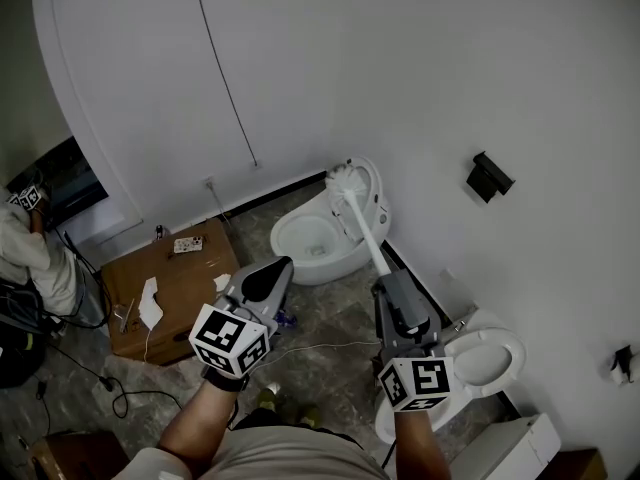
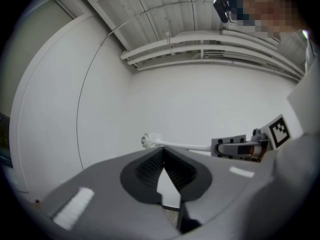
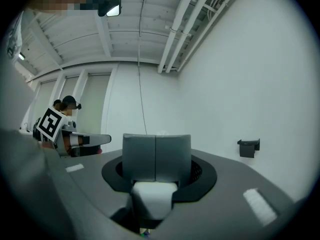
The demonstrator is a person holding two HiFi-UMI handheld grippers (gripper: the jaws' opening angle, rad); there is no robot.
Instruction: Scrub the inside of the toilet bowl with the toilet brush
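Observation:
A white toilet bowl (image 1: 308,240) stands by the wall with its lid (image 1: 370,190) raised. My right gripper (image 1: 385,280) is shut on the white handle of the toilet brush (image 1: 362,226). The brush slants up and away, and its bristle head (image 1: 345,179) shows in front of the lid, outside the bowl. In the right gripper view the handle (image 3: 151,195) sits clamped between the shut jaws (image 3: 156,156). My left gripper (image 1: 282,266) hangs to the left of the bowl, shut with nothing in it. In the left gripper view the jaw tips (image 2: 163,152) meet, and beyond them are the brush (image 2: 150,141) and the right gripper (image 2: 239,148).
A second white toilet (image 1: 488,360) is at lower right beside a white box (image 1: 512,446). A cardboard box (image 1: 175,286) with small items sits left of the bowl. Cables run over the floor. A black holder (image 1: 490,176) is on the wall. Another person (image 1: 28,253) sits at far left.

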